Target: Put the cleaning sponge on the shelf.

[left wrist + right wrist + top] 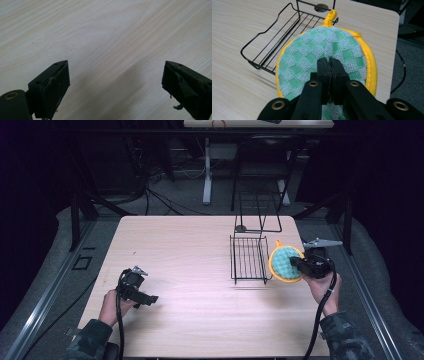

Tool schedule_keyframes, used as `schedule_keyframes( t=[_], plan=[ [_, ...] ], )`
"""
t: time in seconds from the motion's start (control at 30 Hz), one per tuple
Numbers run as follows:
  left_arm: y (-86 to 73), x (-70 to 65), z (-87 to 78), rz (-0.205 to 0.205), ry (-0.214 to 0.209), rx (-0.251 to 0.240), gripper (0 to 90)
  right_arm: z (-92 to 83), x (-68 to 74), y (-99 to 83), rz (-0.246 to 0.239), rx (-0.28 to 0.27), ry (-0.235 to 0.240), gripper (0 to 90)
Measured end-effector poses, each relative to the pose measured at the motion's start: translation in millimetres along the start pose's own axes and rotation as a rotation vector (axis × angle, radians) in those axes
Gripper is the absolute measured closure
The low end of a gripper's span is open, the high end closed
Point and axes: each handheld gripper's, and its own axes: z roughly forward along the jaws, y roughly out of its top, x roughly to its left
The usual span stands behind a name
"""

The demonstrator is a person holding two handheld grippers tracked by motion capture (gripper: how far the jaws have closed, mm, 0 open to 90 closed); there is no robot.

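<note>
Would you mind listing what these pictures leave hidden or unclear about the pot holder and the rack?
- Pot holder: its near edge is hidden in the right gripper view by the right gripper pinching it.
- Pot holder's underside: faces away in the high view and the right gripper view.
- Wire rack: in the high view, its thin upright frame fades into the dark floor behind the table.

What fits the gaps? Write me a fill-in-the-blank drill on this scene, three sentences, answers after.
1. The right gripper is shut on a green checked pot holder with a ____ border.
2. The black wire rack lies to the ____ of the pot holder in the high view.
3. The left gripper has its jaws ____, with bare wooden table between them.

Missing words: yellow; left; open
</note>
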Motion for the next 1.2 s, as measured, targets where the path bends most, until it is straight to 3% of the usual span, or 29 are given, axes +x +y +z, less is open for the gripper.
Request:
schedule_keyframes(
  t=[0.43, 1.2],
  plan=[
    [-0.4, 0.2, 0.1, 0.000, 0.002, 0.002, 7.7, 12.8, 18.1, 10.7, -0.033, 0.004, 0.027, 87.8],
    [-0.6, 0.5, 0.6, 0.008, -0.004, 0.011, 7.7, 32.6, 36.7, 19.6, -0.059, 0.010, 0.050, 87.7]
  ],
)
